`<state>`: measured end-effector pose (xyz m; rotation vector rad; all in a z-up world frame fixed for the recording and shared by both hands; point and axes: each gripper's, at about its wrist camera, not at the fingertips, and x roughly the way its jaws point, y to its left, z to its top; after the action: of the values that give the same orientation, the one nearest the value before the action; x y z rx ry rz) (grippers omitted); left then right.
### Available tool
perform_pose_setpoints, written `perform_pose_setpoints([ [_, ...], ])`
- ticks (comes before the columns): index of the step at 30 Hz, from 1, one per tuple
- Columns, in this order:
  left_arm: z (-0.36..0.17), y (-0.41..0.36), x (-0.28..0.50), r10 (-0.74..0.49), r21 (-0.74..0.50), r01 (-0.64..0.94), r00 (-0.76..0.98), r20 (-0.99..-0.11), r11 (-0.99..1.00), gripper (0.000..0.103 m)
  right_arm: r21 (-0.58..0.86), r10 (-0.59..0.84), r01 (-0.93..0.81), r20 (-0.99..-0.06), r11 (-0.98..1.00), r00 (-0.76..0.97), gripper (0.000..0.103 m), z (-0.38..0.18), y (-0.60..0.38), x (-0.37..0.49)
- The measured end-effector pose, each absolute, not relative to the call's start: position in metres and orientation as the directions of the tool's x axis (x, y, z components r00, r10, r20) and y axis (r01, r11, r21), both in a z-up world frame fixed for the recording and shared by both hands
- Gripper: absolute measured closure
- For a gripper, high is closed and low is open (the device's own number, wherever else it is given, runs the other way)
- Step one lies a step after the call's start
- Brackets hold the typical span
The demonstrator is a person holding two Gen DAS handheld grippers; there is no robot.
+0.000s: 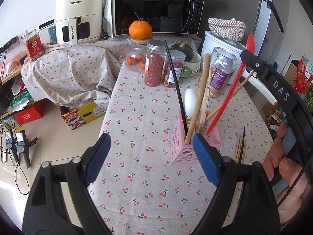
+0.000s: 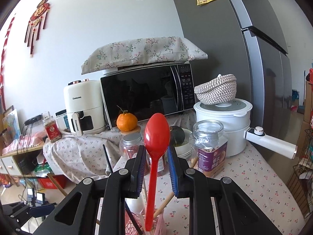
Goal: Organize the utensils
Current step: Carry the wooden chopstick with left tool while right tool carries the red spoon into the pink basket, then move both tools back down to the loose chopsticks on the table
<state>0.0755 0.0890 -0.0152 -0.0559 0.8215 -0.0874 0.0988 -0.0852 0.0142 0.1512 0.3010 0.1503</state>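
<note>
A pink perforated utensil holder (image 1: pixel 183 146) stands on the cherry-print tablecloth (image 1: pixel 137 176). It holds a black chopstick (image 1: pixel 175 78), wooden chopsticks (image 1: pixel 199 99), a white spoon (image 1: pixel 190 101) and a red spoon (image 1: pixel 232 90). My left gripper (image 1: pixel 150 156) is open and empty, just in front of the holder. My right gripper (image 2: pixel 156 168) is open around the red spoon (image 2: pixel 156 135), whose handle stands in the holder (image 2: pixel 135 225); the pads do not touch it. More chopsticks (image 1: pixel 241 148) lie on the cloth right of the holder.
Jars (image 1: pixel 154 64), a bowl with a squash (image 1: pixel 187 58), a white pot (image 2: pixel 225 121) with a woven basket (image 2: pixel 217 90), a microwave (image 2: pixel 144 92), an orange (image 2: pixel 126 121) and an air fryer (image 1: pixel 78 13) crowd the table's back. The table's left edge drops to the floor (image 1: pixel 49 137).
</note>
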Motion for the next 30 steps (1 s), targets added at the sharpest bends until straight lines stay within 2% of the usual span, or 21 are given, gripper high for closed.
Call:
perform_pose_setpoints([
  [2,-0.014,0.088,0.075,-0.102,-0.083,0.061,0.681,-0.725,0.995,0.017,0.18,0.184,-0.135,-0.293,0.974,0.938,0.078,0.015,-0.088,0.097],
  [6,-0.01,0.083,0.072,-0.108,-0.081,0.072,0.689,-0.717,0.994,0.014,0.188,0.209,-0.157,-0.304,0.97,0.93,0.062,0.022,-0.099,0.091],
  [14,-0.002,0.066,0.061,-0.137,-0.082,0.111,0.71,-0.691,0.99,0.01,0.201,0.223,-0.157,-0.368,0.967,0.903,0.05,0.036,-0.137,0.073],
  [22,-0.009,0.042,0.054,-0.203,-0.111,0.178,0.667,-0.717,0.978,0.008,0.171,0.18,-0.109,-0.481,0.979,0.858,0.034,0.021,-0.176,0.063],
  [26,-0.021,0.027,0.052,-0.231,-0.128,0.206,0.621,-0.749,0.97,0.008,0.185,0.171,-0.082,-0.538,0.979,0.825,0.03,0.003,-0.193,0.063],
  [30,-0.036,0.012,0.05,-0.224,-0.108,0.227,0.585,-0.779,0.968,0.008,0.165,0.142,-0.045,-0.637,0.985,0.758,0.027,-0.021,-0.205,0.069],
])
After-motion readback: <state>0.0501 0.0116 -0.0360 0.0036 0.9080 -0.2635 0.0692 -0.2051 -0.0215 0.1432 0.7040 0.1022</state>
